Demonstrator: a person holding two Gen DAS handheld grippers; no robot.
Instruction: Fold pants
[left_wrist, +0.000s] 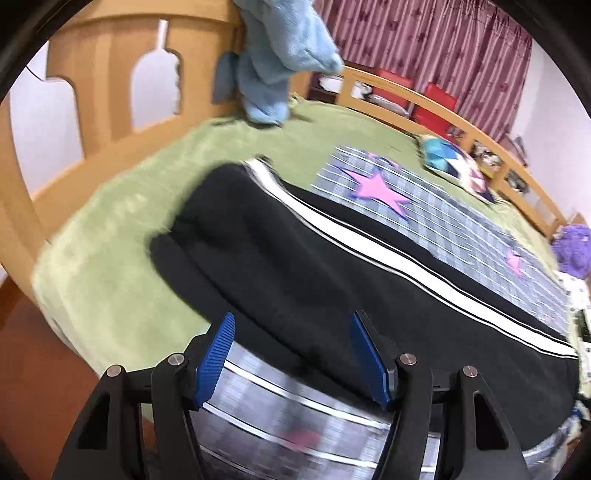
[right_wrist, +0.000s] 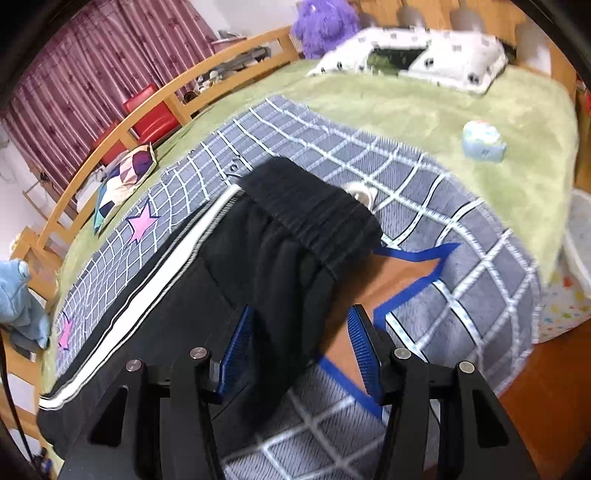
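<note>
Black pants (left_wrist: 295, 266) with a white side stripe lie lengthwise on a grey checked blanket (left_wrist: 461, 225) on the bed. In the left wrist view my left gripper (left_wrist: 291, 354) is open, its blue fingers (left_wrist: 216, 354) over the near edge of the pant legs, holding nothing. In the right wrist view the pants (right_wrist: 266, 236) show their ribbed waistband (right_wrist: 314, 206) bunched and raised. My right gripper (right_wrist: 299, 350) is open over the waist end, with black cloth between its blue fingers (right_wrist: 364, 350).
The green bedspread (right_wrist: 406, 107) covers the bed inside a wooden rail (right_wrist: 147, 110). A light blue cloth (left_wrist: 280, 55) hangs at the headboard. A patterned cushion (right_wrist: 122, 181), a white pillow (right_wrist: 417, 55), a purple plush (right_wrist: 325, 22) and a small blue box (right_wrist: 482, 142) lie around.
</note>
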